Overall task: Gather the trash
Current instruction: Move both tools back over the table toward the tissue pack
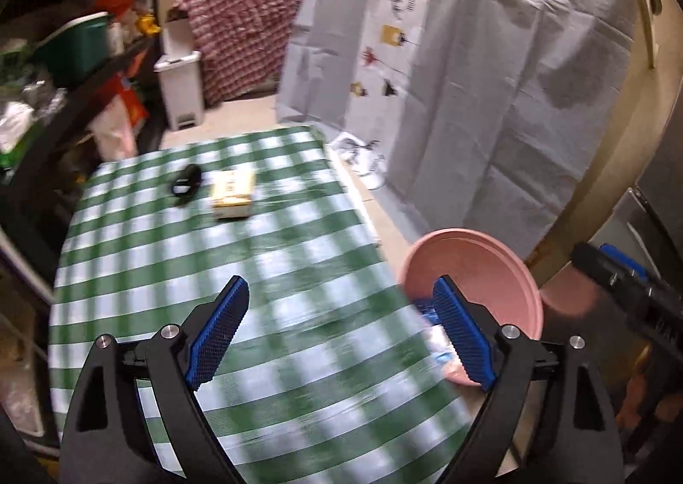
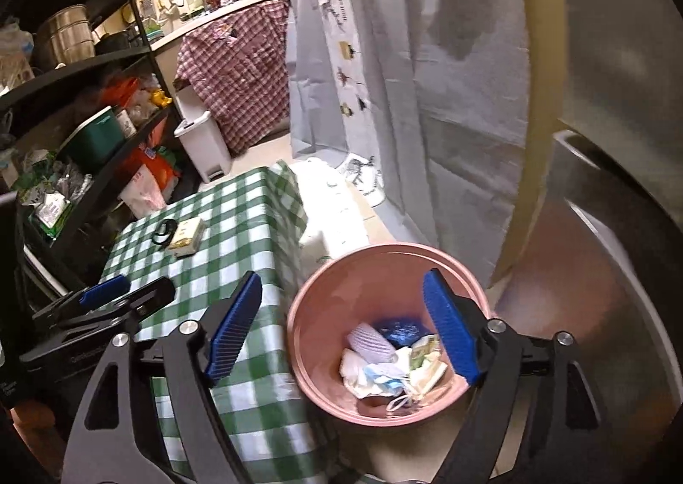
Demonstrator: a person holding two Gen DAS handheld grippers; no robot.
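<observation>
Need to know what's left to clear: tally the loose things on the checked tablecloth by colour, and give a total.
Black: 1, the black ring-shaped item
Cream: 1, the small box
Total: 2, lying side by side at the far end of the table. What the black item is cannot be told.

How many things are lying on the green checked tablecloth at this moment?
2. A small cream box and, touching its left side, a black ring-shaped thing, both near the far end of the tablecloth. The grippers may hide more.
</observation>
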